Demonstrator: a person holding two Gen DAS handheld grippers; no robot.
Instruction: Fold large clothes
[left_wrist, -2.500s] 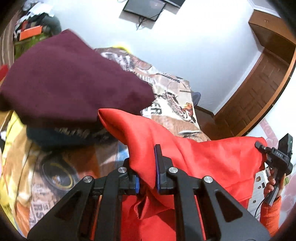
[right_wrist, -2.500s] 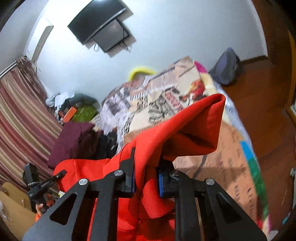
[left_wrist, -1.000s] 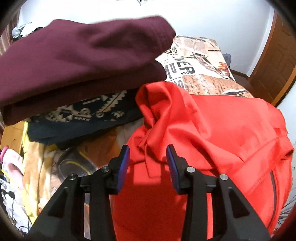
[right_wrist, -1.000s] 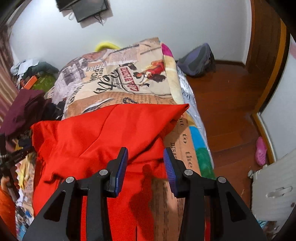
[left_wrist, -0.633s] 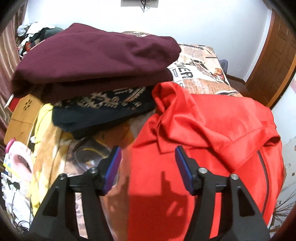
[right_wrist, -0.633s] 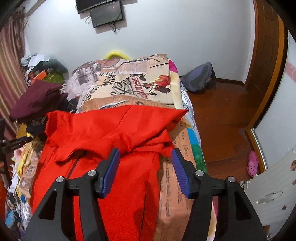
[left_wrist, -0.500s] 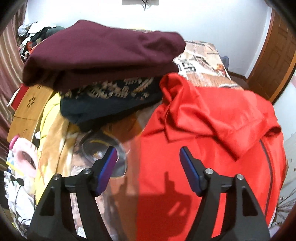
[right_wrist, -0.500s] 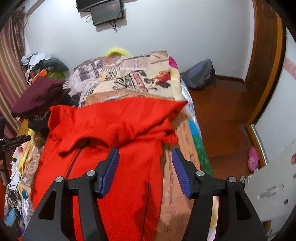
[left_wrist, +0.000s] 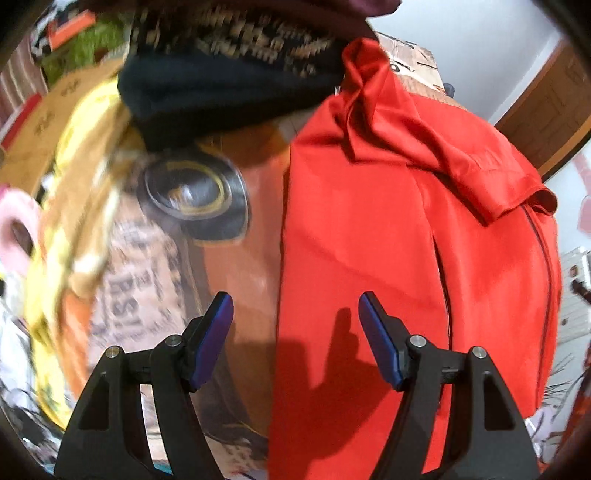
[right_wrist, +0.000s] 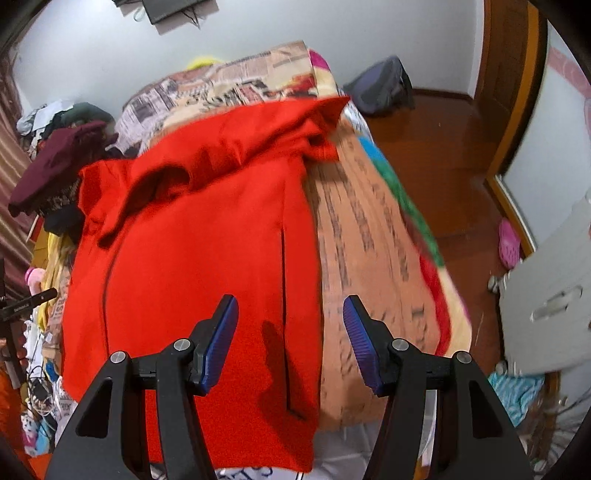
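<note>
A large red garment (left_wrist: 399, 236) (right_wrist: 207, 236) lies spread on the printed bedspread (left_wrist: 155, 266) (right_wrist: 373, 236), its far end folded back over itself in a rumpled flap. My left gripper (left_wrist: 295, 314) hangs open above the garment's left edge, with nothing between its blue pads. Over the garment's right edge, my right gripper (right_wrist: 290, 314) is open too, with nothing held. Neither touches the cloth.
A stack of folded clothes, maroon (right_wrist: 55, 158) on top of a dark patterned one (left_wrist: 229, 77), sits at the bed's far left beside the red garment. Wooden floor (right_wrist: 450, 155), a dark bag (right_wrist: 384, 88) and a white panel (right_wrist: 546, 295) lie to the right of the bed.
Both grippers let go of the red garment, which dropped onto the bed with its far end folded over. Both opened wider and drew back toward the garment's near end.
</note>
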